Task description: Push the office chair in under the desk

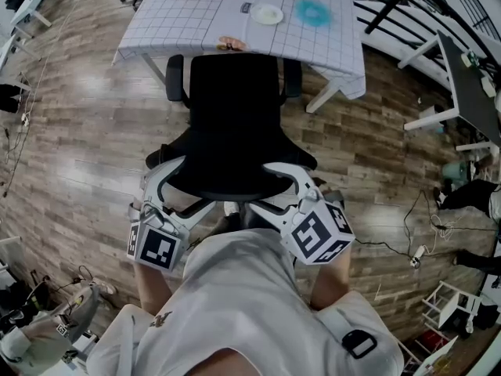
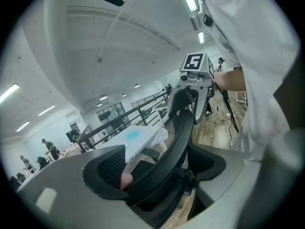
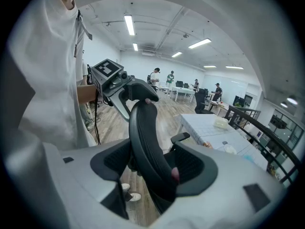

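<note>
The fingers [image 2: 107, 171] of the left gripper [image 1: 176, 190] and the right gripper [image 1: 282, 194] clamp the backrest top of the black mesh office chair [image 1: 235, 124], which stands mid-frame, just below the white checked-cloth desk [image 1: 180, 14] at the top.

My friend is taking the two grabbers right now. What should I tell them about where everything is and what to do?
Left gripper: shut on the top edge of the chair's back.
Right gripper: shut on the same edge, further right.
Chair: faces the desk, with its armrests about at the desk's front edge. The chair's back stands clear of the desk.
Done: both grips are on.
Left: probably push straight forward until the chair sits under the desk. The seat is hidden, so how far in it is cannot be told.
</note>
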The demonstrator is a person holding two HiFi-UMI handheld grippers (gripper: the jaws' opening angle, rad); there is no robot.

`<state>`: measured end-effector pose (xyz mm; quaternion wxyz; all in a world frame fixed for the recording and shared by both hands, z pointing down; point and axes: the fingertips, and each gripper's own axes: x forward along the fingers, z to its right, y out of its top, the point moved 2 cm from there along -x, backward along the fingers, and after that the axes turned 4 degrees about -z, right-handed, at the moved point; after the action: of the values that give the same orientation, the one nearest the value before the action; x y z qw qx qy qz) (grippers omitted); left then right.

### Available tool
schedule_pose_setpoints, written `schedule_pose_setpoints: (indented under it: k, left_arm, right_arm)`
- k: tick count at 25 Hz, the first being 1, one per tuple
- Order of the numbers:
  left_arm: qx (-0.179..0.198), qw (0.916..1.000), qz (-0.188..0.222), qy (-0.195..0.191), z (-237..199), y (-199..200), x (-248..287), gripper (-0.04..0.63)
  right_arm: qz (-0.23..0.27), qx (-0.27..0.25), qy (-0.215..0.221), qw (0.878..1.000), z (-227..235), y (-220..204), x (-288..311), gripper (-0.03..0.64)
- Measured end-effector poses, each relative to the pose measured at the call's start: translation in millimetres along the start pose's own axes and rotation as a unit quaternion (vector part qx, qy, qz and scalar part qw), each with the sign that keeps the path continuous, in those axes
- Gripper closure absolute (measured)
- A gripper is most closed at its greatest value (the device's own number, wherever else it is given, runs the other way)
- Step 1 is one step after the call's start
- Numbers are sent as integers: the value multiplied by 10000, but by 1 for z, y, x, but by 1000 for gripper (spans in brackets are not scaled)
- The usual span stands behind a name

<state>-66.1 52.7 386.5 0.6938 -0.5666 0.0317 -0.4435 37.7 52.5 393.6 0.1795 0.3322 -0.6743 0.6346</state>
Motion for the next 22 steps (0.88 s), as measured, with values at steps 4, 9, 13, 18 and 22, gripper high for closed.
schedule_pose_setpoints:
  k: [4,9,13,18,22]
  left_arm:
    - [-32,10000,15,-4,-5,0,4,186]
    - [-52,10000,19,-2,-15,-2,7,184]
    - [-61,10000,18,7,-21,-3,10,181]
    - [-76,10000,30,27,-30,-3,14,181]
    - [-72,10000,41,28,-37,-4,18,181]
  right_arm:
    - [-38,11,45,10000,7,1,2,320]
    - [-29,-3,78,10000,15,4,6,319]
    - [-49,-3,108,9999,21,6,10,321]
    - [-59,-20,130,9999,31,8,14,321]
    - [-54,-33,133,9999,38,9,17,321]
